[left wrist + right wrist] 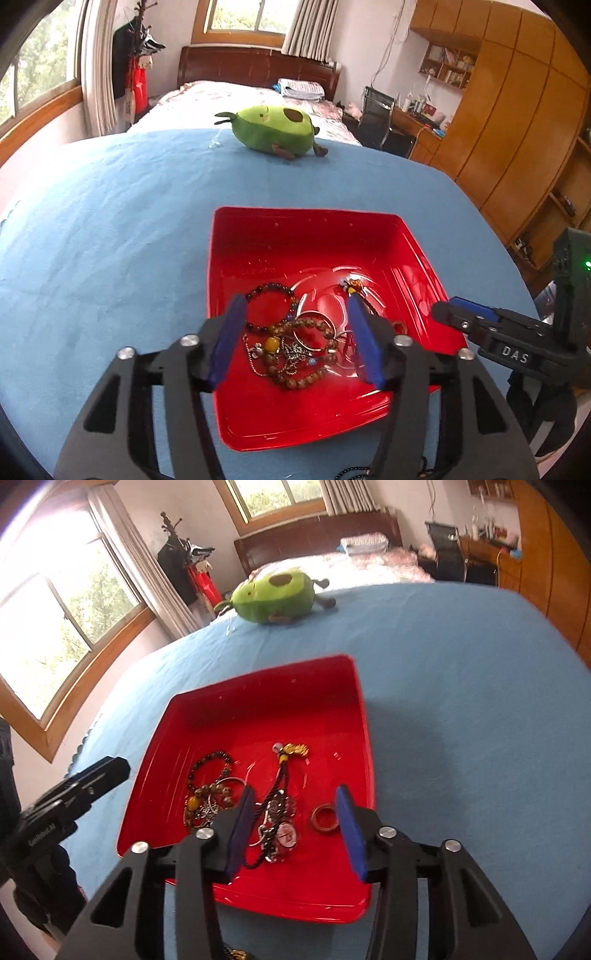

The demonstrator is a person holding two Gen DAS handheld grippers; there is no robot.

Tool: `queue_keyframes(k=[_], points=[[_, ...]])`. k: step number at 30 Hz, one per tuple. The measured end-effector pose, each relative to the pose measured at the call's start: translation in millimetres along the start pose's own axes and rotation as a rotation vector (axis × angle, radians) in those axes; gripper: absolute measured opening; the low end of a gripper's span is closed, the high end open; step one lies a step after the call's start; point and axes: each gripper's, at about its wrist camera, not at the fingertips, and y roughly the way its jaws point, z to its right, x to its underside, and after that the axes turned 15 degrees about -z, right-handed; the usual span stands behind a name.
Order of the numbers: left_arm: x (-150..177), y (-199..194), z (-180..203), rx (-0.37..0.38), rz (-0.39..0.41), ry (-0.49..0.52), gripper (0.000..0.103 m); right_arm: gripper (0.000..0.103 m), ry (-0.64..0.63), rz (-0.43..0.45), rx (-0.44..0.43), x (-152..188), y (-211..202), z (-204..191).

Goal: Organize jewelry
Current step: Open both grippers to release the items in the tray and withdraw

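A red square tray [258, 236] [229, 709] sits on the blue cloth and holds a heap of jewelry. In the left wrist view, bead bracelets [295, 354], silver rings and a chain lie tangled between the fingers of my left gripper [295, 321], which is open and empty above them. In the right wrist view, my right gripper [295, 812] is open and empty over a dark cord necklace [277, 786] with a round pendant [287, 835] and a gold tassel [295, 749]. A brown ring [325, 818] lies by the right finger. Bead bracelets [207, 775] lie at the left.
A green avocado plush [275, 127] [273, 594] lies at the far edge of the blue cloth [110, 229] [461, 701]. More dark beads [354, 470] lie on the cloth below the tray. A bed, a desk and wooden wardrobes stand behind.
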Motion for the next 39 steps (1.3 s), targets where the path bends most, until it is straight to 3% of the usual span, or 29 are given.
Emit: queue_keyframes(k=[3, 9, 21, 28, 39], points=[[1.9, -9.7, -1.8, -0.007, 0.036, -0.016, 0.072, 0.061, -0.003, 0.036, 0.005, 2.4, -11.8, 0.2], [8.2, -27.8, -0.8, -0.045, 0.09, -0.013, 0.084, 0.074, -0.021, 0.057, 0.042, 4.7, -19.3, -3.8], [32.5, -34.6, -7.6, -0.136, 0.066, -0.005, 0.089, 0.098, -0.032, 0.044, 0.068, 30.7, -31.2, -8.2], [59.6, -45.1, -5.5, -0.153, 0.073, 0.01, 0.091, 0.099, -0.053, 0.06, -0.018, 54.9, -44.9, -15.1], [103.7, -65.0, -0.7, -0.144, 0.071, 0.016, 0.094, 0.099, -0.117, 0.013, 0.024, 99.9, -49.4, -37.0]])
